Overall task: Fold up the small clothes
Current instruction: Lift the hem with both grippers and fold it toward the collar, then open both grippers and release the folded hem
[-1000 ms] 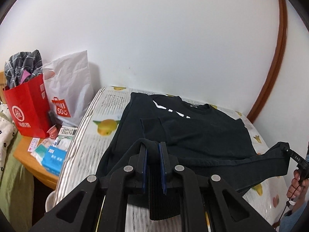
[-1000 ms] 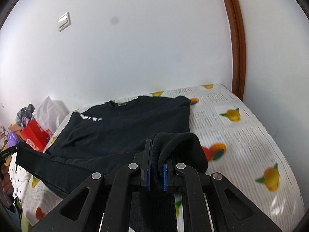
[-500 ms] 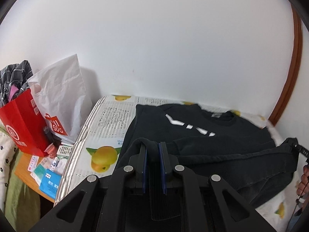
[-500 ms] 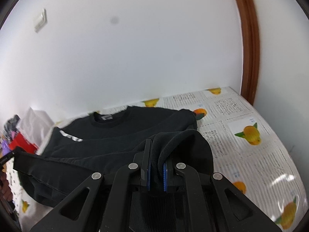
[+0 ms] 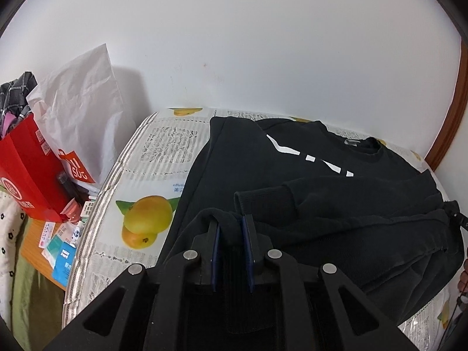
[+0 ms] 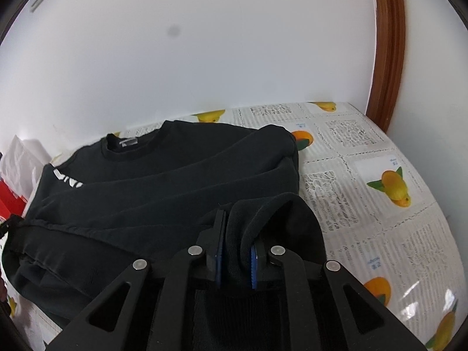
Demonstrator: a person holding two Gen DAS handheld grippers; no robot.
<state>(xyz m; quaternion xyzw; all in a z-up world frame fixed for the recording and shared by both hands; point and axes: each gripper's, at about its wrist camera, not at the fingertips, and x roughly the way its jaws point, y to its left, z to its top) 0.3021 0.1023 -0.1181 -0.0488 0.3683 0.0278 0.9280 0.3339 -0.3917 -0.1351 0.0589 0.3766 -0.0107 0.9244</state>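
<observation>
Your left gripper (image 5: 231, 228) sits at the bottom centre of the left wrist view, its blue-padded fingers drawn close together with a bunched fold of the black sweatshirt (image 5: 307, 181) pinched between them. The ribbed hem hangs down between the finger bases toward the bottom edge of the frame.

Your right gripper (image 6: 237, 234) fills the bottom centre of the right wrist view and is likewise closed down on a thick roll of the same sweatshirt (image 6: 163, 175), the cloth bulging out above the pads and draping to the right of them.

The sweatshirt lies across the fruit-printed bedcover (image 5: 163, 146), filling the middle and right of the left wrist view. Its neckline is toward the upper right there, and white lettering runs diagonally across the chest. A cuffed sleeve (image 5: 266, 197) is laid across the body just above your left gripper's fingers. In the right wrist view the collar with its grey label is at the upper left of the garment, and the bedcover (image 6: 380, 175) shows bare to the right.

At the left of the left wrist view, a white shopping bag (image 5: 82, 108) and a red paper bag (image 5: 29, 172) stand beside the bed.
</observation>
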